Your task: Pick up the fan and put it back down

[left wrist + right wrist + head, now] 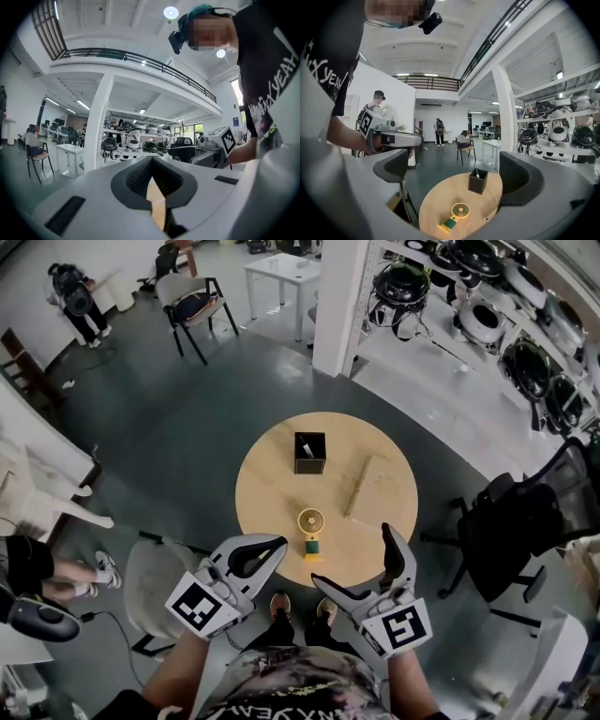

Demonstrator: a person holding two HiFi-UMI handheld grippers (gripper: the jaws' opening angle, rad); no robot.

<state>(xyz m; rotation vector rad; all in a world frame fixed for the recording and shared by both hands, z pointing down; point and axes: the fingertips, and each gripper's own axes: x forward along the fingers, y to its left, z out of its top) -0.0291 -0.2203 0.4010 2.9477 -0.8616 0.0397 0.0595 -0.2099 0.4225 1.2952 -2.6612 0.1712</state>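
Lying flat on the round table (272,488) near the person's edge is the fan (310,526), head twd the black box (309,453), handle twd the person, untouched. R gripper (352,556) hovers just short of it w/ jaws spread wide, the fan framed between them in its own view (prob lining up the grasp). L gripper (278,545) has its jaws pressed together, nothing in them, parked aside, likely not needed. Wooden stick (358,487) lies apart from the fan, further back.
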